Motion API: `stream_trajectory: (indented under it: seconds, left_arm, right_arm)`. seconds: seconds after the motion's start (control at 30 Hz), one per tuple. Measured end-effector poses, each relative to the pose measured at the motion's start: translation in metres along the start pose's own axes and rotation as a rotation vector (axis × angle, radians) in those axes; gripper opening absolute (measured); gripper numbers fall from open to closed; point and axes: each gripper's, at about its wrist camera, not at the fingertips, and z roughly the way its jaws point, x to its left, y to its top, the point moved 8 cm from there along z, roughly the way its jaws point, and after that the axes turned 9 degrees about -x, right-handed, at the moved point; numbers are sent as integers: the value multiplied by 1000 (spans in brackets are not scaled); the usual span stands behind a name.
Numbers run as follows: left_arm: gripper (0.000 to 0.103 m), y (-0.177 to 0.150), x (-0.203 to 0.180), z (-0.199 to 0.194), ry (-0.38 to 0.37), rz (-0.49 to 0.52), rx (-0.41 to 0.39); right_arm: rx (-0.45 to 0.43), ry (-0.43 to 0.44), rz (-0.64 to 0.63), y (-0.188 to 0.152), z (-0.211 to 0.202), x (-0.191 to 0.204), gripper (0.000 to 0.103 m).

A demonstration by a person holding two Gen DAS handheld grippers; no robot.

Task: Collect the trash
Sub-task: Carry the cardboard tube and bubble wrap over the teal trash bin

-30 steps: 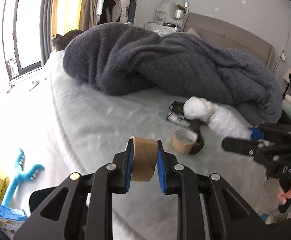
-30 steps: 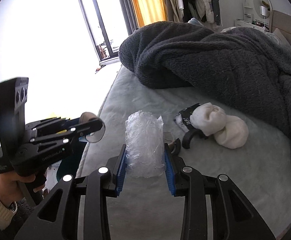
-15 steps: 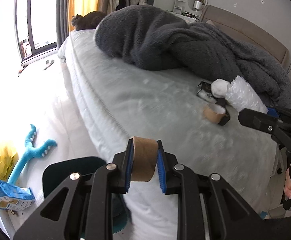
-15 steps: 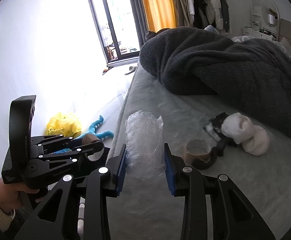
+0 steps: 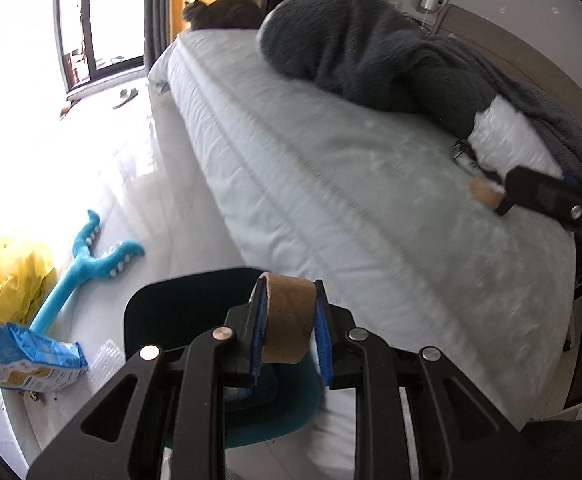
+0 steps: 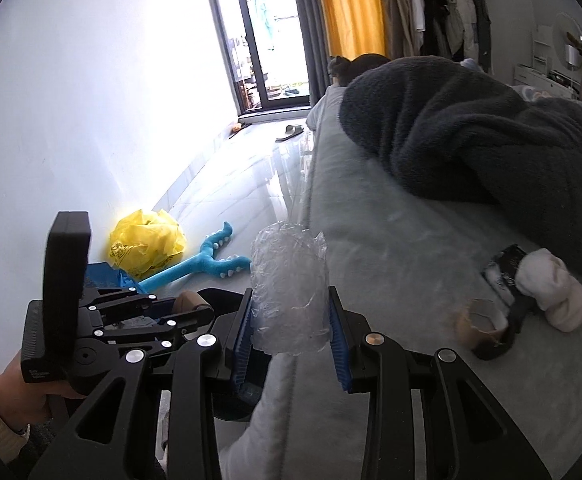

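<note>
Left wrist: left tongs (image 5: 288,334) clamp one cardboard roll (image 5: 288,322); right tongs (image 6: 290,330) clamp one plastic wad (image 6: 289,292).

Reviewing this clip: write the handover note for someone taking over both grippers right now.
Left gripper: shut on the cardboard tube, held above the dark teal bin beside the bed.
Right gripper: shut on the crumpled clear plastic, near the edge of the bed.
Done: both pieces are picked up.
Left: neither is dropped in the bin yet. On the bed remain a second cardboard roll, a black-and-white wrapper and white socks.
</note>
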Motion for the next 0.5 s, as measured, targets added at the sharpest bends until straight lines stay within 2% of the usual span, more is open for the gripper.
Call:
stream_trajectory:
  seconds: [0.2,0.5]
  left_arm:
    - [24,-26,32,8,16,-47,71]
    - [24,-59,73,20,37,-123,169]
  right_arm:
    - [27,29,-22,1,22,29,35]
    - [122,66,-33,-13,61,59,35]
